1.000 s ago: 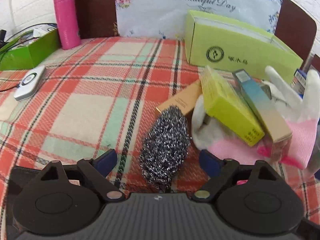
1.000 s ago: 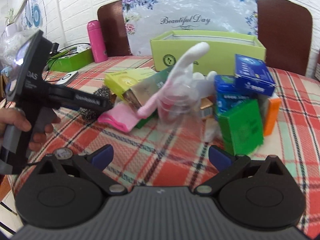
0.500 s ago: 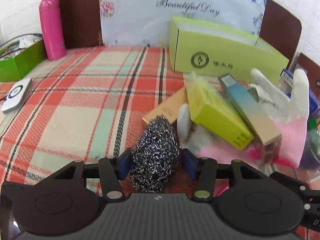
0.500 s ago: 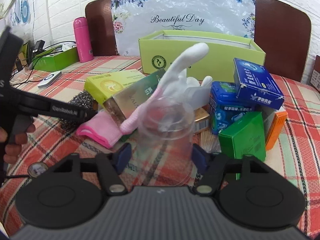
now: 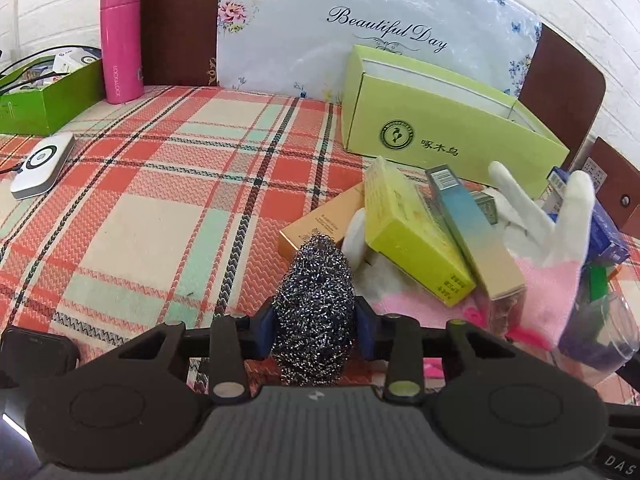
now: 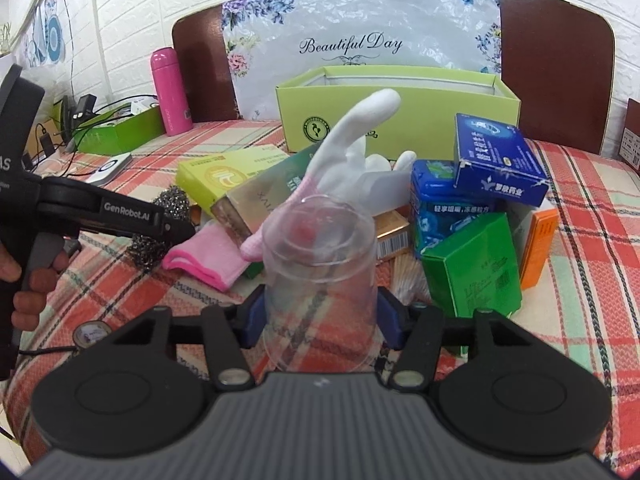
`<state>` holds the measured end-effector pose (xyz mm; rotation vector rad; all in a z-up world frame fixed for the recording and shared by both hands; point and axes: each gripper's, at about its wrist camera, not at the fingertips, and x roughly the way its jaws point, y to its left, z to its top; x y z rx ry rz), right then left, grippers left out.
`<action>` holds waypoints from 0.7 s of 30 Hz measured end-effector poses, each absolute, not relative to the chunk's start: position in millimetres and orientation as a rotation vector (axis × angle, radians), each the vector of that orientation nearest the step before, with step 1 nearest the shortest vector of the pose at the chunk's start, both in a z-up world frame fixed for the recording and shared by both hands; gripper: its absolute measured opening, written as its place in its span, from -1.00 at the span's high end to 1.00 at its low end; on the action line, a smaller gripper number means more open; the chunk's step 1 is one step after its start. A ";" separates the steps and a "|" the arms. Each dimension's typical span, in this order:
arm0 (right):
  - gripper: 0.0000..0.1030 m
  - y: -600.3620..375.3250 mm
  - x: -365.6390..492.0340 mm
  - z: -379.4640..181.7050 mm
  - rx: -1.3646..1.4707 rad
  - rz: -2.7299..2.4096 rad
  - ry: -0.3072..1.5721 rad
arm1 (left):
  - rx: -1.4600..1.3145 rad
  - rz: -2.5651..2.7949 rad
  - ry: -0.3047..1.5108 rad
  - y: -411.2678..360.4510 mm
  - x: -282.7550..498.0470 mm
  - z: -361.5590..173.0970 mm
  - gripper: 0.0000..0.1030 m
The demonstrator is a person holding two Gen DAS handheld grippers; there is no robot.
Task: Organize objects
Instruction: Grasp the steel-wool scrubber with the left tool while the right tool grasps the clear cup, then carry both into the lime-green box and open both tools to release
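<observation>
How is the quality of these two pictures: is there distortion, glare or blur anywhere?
Left wrist view: strong fisheye bending, dark corners; the steel wool scourer in the left claw is sharp; glare whitens the plastic sheet. Right wrist view: same curving; the clear plastic cup in the right claw shows soft reflections, and the plaid cloth shows through it; even light, no hard shadows.

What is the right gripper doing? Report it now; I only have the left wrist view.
Observer: The right gripper has just been closing its jaws; the pads now press a clear plastic cup.
Operator: Tell me what stands to the right of that cup.
Observer: A green box, upright, with an orange box behind it.
Operator: Name what is stacked behind those.
Observer: A blue box rests tilted on a blue tin.
</observation>
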<state>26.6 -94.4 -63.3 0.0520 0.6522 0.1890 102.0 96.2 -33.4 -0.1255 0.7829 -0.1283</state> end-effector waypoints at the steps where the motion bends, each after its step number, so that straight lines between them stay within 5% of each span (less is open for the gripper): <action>1: -0.08 -95.0 23.9 -61.5 0.053 0.191 0.647 | -0.125 -0.132 0.780 95.2 99.3 -30.8 0.20; 21: -0.08 -129.9 -10.7 -9.9 0.097 0.188 0.460 | -0.007 -0.309 0.596 30.7 113.4 69.4 0.20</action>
